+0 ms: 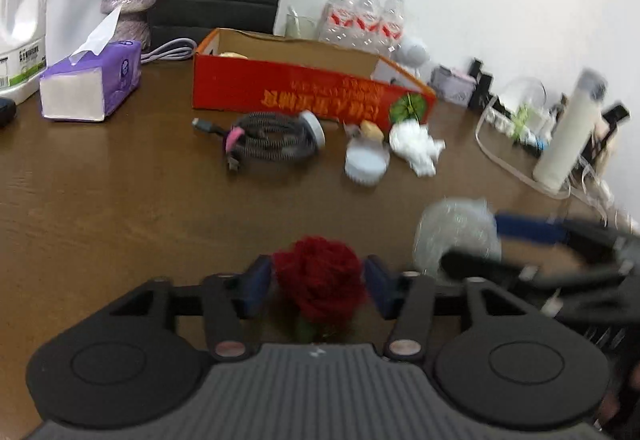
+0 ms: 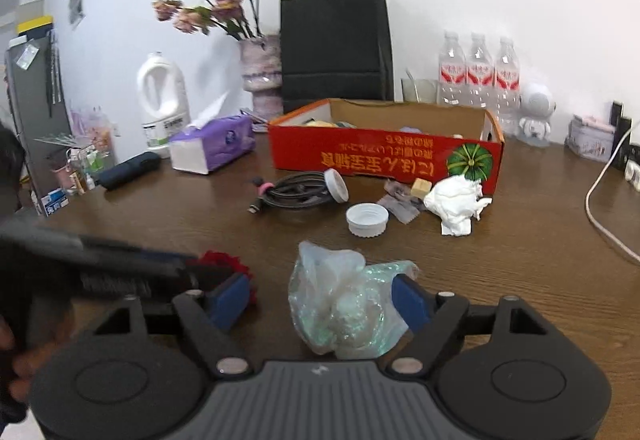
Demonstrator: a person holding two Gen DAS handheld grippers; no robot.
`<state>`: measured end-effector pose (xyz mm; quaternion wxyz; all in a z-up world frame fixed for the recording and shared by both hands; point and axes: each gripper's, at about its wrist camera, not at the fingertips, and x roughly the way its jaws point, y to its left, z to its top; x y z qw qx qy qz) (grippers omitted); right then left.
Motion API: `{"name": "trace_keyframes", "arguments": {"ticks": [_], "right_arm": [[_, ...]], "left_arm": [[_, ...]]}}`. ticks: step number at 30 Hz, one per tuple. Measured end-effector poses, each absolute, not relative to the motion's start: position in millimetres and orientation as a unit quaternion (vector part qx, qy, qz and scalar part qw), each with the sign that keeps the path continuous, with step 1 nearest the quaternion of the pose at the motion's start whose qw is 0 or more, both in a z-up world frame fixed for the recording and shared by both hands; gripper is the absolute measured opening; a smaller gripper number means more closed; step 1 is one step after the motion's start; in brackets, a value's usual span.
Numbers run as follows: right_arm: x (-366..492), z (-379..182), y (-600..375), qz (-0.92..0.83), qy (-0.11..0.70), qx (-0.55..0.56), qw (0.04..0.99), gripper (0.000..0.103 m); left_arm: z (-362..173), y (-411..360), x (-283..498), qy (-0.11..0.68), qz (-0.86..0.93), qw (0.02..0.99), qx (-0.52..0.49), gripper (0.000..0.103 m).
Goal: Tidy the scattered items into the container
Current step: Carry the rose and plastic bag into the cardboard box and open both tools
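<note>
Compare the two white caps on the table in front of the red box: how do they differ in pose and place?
The nearer white cap lies flat with its open side up; the farther white cap stands tilted on its edge. The nearer white cap sits alone on the bare table; the farther white cap leans against the coiled black cable, close to the red box. Both are white, round and ribbed, and still outside the box.

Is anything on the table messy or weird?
Yes. Loose bits lie outside the red box: a crumpled white tissue, a white lid upside down, and a coiled cable. The printing on the box is upside down too.
</note>
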<state>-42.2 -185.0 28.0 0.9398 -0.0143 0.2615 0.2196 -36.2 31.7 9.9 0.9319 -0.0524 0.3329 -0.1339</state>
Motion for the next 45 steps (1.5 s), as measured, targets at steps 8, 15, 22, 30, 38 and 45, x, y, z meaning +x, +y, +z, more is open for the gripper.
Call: {"name": "trace_keyframes", "arguments": {"ticks": [8, 15, 22, 30, 38, 45], "right_arm": [[-26, 26, -198, 0.179, 0.279, 0.033, 0.943, 0.071], [3, 18, -187, 0.176, 0.312, 0.052, 0.932, 0.039], [35, 83, -202, 0.155, 0.239, 0.038, 0.958, 0.038], [218, 179, -229, 0.116, 0.243, -0.013, 0.963, 0.039], [385, 138, -216, 0.114, 0.433, -0.024, 0.894, 0.039], [437, 69, -188, 0.096, 0.533, -0.081, 0.837, 0.040]], "left_arm": [[0, 25, -27, 0.332, -0.154, 0.930, -0.027, 0.060], [8, 27, -25, 0.338, -0.144, 0.929, -0.036, 0.036], [87, 29, 34, 0.236, -0.184, 0.953, -0.038, 0.036], [164, 3, 244, 0.234, -0.197, 0.952, 0.021, 0.037], [100, -24, 395, 0.386, -0.162, 0.908, 0.008, 0.037], [52, -24, 435, 0.445, -0.149, 0.883, 0.011, 0.040]]}}
